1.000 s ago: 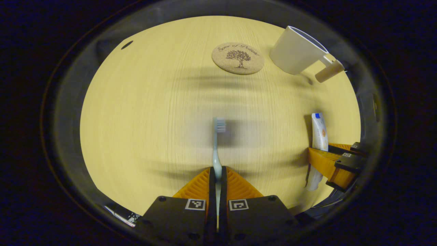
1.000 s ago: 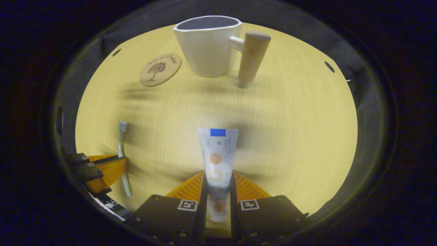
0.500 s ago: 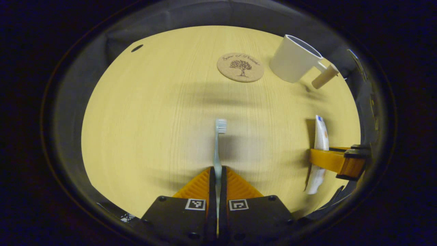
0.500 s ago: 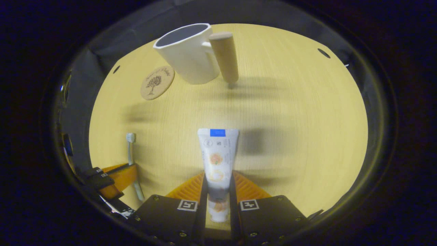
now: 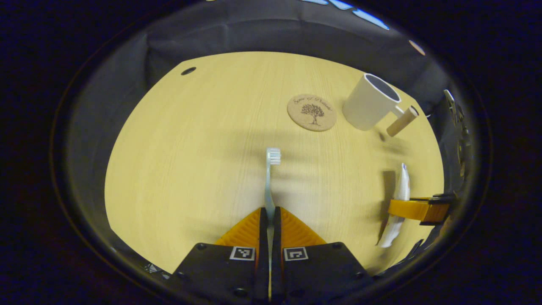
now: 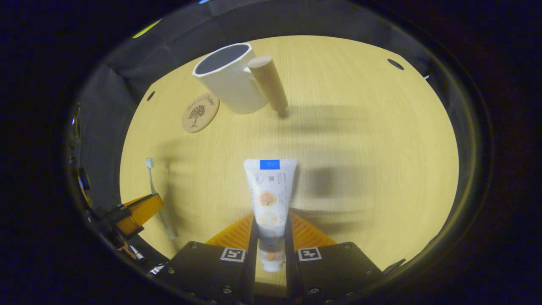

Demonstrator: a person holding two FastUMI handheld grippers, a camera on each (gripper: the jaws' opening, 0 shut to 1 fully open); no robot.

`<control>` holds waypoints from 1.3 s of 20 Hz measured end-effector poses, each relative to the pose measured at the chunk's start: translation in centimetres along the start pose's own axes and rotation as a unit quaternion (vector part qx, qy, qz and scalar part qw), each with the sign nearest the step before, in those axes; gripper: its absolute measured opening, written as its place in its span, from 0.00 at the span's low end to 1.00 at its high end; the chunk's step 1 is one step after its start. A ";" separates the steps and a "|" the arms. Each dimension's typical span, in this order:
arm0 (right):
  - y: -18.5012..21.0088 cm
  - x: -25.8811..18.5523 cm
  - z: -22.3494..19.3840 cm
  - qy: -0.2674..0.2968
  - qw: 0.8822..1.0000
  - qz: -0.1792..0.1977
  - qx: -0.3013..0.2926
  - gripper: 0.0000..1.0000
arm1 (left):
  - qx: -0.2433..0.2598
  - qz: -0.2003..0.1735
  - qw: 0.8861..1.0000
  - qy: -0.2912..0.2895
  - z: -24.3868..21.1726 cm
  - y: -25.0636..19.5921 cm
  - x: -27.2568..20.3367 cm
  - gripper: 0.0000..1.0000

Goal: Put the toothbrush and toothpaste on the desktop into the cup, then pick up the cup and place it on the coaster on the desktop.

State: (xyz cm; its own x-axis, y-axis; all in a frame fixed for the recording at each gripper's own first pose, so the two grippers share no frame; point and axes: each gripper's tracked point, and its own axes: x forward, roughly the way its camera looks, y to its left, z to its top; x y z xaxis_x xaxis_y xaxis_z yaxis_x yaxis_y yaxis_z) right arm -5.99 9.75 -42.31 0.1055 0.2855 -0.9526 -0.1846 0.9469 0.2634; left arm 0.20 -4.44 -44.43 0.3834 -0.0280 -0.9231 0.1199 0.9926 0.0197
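Both items are gripped and clear of the desktop; neither is in the cup yet, and the cup has not been placed on the coaster. In the left gripper view, the left gripper (image 5: 269, 214) has its jaws closed almost fully together on the lower handle of the toothbrush (image 5: 269, 178), whose bristle head points forward and away from the camera. In the right gripper view, the right gripper (image 6: 271, 231) has its jaws closed to the width of the toothpaste (image 6: 269, 190) and clamps the tube near its cap end, with the flat crimped end pointing forward. Each gripper also appears at the side of the other's view, so the two are held side by side with open space between them. Beyond the held items, the desktop (image 5: 190, 148) is bare wood up to the coaster (image 5: 312, 112), which lies flat just beside the cup (image 6: 230, 80). The cup stands upright, mouth open upward, with its wooden handle (image 6: 267, 82) on the side away from the coaster. The far desktop edge and the dark booth wall lie close behind the cup, so clearance there is judged limited. Remaining steps: insert both items, lift the cup, set it on the coaster.
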 end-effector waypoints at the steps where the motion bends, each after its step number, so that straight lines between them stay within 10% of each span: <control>1: 0.1 -0.3 0.2 -0.005 1.000 0.003 0.001 0.30 | 0.003 -0.001 1.000 -0.007 0.3 0.0 -0.5 0.11; 26: 0.3 -14.3 10.7 -0.254 0.966 0.044 -0.031 0.30 | 0.044 -0.068 0.962 -0.262 14.3 -4.0 -11.4 0.10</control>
State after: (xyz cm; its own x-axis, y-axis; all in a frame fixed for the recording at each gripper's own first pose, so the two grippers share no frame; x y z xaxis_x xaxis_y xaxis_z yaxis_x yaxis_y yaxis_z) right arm 2.94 7.59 -27.00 0.5492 0.4149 -0.7254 -0.2711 0.9095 0.3150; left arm 8.49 -9.82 -28.51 0.7651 -0.2353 -0.5993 0.2691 0.9625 -0.0343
